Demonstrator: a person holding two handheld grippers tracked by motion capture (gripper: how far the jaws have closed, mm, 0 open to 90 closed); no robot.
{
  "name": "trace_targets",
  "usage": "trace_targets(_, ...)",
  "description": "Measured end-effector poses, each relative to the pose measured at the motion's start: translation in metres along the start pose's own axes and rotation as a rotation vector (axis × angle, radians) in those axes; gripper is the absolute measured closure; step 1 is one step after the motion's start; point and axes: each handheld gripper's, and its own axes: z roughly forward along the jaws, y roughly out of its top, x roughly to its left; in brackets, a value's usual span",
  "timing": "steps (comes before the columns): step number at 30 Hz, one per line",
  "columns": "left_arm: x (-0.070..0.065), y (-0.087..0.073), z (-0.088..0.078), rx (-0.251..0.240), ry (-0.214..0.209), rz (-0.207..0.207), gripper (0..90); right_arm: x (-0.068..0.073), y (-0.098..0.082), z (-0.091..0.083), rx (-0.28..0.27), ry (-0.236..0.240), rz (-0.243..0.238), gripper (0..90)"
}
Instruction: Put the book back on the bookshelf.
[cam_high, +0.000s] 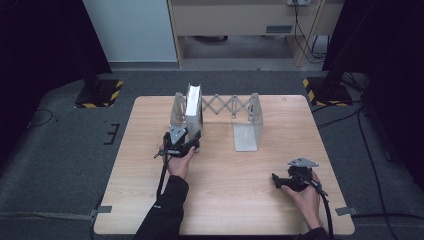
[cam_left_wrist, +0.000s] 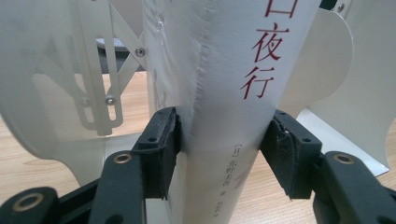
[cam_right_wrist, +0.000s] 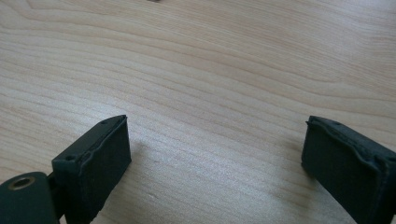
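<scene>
Left gripper (cam_left_wrist: 219, 154) is sitting around the lower spine of the white book (cam_left_wrist: 233, 93), its black pads (cam_left_wrist: 161, 149) pressing on the two covers, so it is gripping the volume. No earlier picture is at hand to compare, so only this grip can be told. In the high view that gripper (cam_high: 187, 142) is reaching in level from the near side, with the person's left hand (cam_high: 179, 161) behind it.

White book (cam_high: 194, 107) is standing upright at the left end of the expandable metal bookend rack (cam_high: 247, 131), leaning close against the rack's left plate (cam_high: 178, 111); whether it is touching that plate I cannot tell. Red characters are running down its spine.

My judgement is that the step in hand is seating or drawing the book at the rack. Doing it well is calling for a level wrist, so the book is staying upright and not twisting against the plate, and for a slow, straight move along the table (cam_high: 220, 200), since the grip is sitting low and the tall book could tip.

Right gripper (cam_right_wrist: 217, 154) is resting near the table's right front, jaws standing wide apart with nothing but bare wood between them; it is lying well apart from the rack, in the right hand (cam_high: 306, 192).
</scene>
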Motion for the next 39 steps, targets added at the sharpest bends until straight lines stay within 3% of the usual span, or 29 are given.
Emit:
trace_targets(8, 0.002, 0.001, -0.005, 0.012, -0.023, -0.001, 44.1, 0.0, 0.0, 0.0, 0.0, 0.0, 0.0, 8.2)
trace_targets(14, 0.001, 0.002, -0.029, 0.063, -0.073, 0.049, 32.3, 0.0, 0.0, 0.0, 0.0, 0.0, 0.0, 8.2)
trace_targets(19, 0.008, -0.006, -0.054, 0.095, -0.128, 0.03, 28.3, 0.0, 0.0, 0.0, 0.0, 0.0, 0.001, 8.2)
trace_targets(23, 0.015, -0.019, -0.072, 0.131, -0.144, 0.015, 26.6, 0.0, 0.0, 0.0, 0.0, 0.0, 0.001, 8.2)
trace_targets(31, 0.03, -0.049, -0.091, 0.263, -0.135, 0.012, 21.7, 0.0, 0.0, 0.0, 0.0, 0.001, 0.001, 8.2)
trace_targets(34, 0.038, -0.056, -0.097, 0.269, -0.107, 0.014, 21.3, 0.0, 0.0, 0.0, 0.0, 0.001, 0.0, 8.2)
trace_targets(37, 0.044, -0.062, -0.099, 0.292, -0.111, 0.018, 20.7, 0.0, 0.0, 0.0, 0.0, -0.001, 0.001, 8.2)
trace_targets(39, 0.048, -0.067, -0.099, 0.316, -0.098, 0.055, 20.1, 0.0, 0.0, 0.0, 0.0, -0.002, 0.002, 8.3)
